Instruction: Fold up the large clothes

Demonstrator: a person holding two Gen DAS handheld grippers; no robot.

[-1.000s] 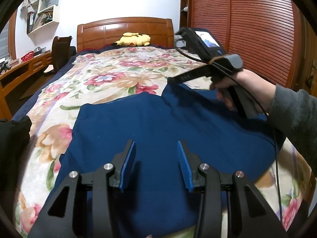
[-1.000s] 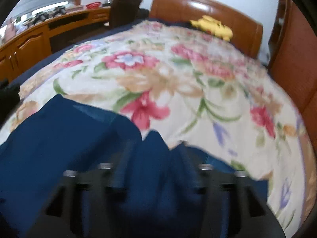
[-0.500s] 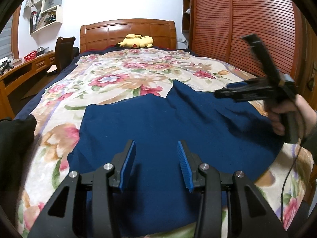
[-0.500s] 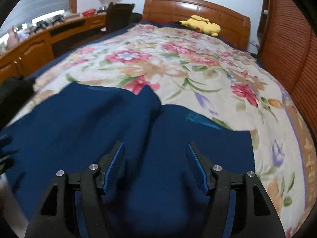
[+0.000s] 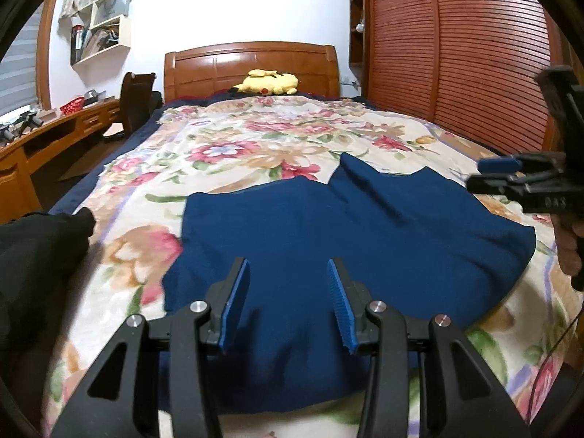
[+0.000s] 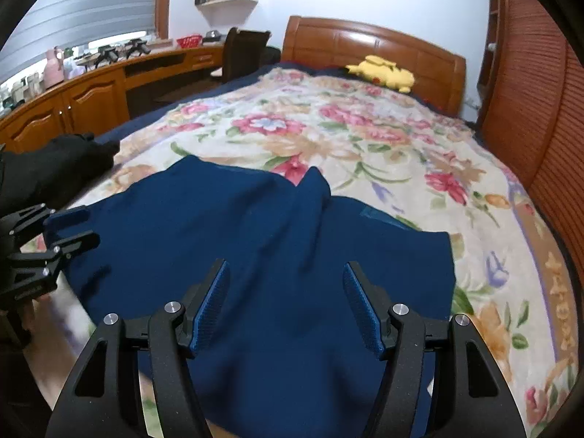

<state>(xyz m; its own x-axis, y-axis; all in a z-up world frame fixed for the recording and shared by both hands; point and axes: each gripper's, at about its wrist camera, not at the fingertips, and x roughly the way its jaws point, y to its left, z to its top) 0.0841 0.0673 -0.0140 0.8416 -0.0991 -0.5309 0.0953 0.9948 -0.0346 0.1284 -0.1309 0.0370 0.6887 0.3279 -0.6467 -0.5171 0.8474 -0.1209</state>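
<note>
A large dark blue garment (image 5: 328, 241) lies spread on the floral bedspread (image 5: 237, 153), with a raised fold running down from its far notch. My left gripper (image 5: 288, 266) hovers open over the garment's near edge, nothing between its blue pads. In the right wrist view the same garment (image 6: 255, 241) fills the foreground. My right gripper (image 6: 286, 266) stands open above its near right part, empty. The right gripper (image 5: 478, 174) also shows at the right edge of the left view, held by a hand (image 5: 569, 252). The left gripper (image 6: 73, 226) shows at the left edge of the right view.
A black garment (image 5: 36, 252) is heaped at the bed's left edge. A yellow plush toy (image 5: 268, 82) lies by the wooden headboard (image 5: 252, 62). A wooden desk (image 6: 91, 95) and chair (image 6: 244, 51) stand to the left, and a slatted wardrobe (image 5: 456, 43) runs along the right.
The right gripper has pulled away from the garment's far middle to the right side of the bed, leaving the cloth lying flat. The left gripper has hardly shifted.
</note>
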